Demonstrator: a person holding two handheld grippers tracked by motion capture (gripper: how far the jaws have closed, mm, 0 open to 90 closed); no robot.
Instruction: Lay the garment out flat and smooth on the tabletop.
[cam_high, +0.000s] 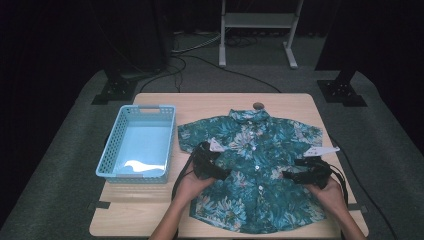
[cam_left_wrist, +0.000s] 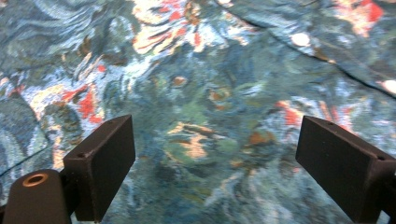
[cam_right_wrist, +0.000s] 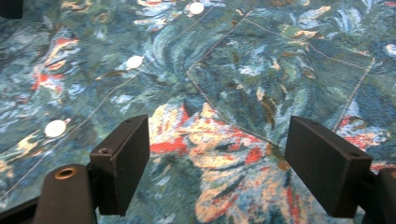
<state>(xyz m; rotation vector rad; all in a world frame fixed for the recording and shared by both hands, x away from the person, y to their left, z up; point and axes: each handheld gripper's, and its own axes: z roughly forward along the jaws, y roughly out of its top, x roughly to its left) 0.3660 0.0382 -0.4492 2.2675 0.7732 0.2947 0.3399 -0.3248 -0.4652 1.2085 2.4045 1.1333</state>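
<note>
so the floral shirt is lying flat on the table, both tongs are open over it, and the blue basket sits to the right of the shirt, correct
Not quite: the blue basket sits to the left of the floral shirt, as the high view shows. The rest holds: the shirt lies flat on the table, and the left tongs and right tongs are both open over it.

floral shirt (cam_high: 260, 170) on table (cam_high: 150, 215), basket (cam_high: 136, 145) beside

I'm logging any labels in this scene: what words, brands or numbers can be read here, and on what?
None can be read. The shirt bears only a leaf-and-flower print and plain white buttons. The blue basket, the table and both open grippers, left gripper and right gripper, carry no visible lettering.
</note>
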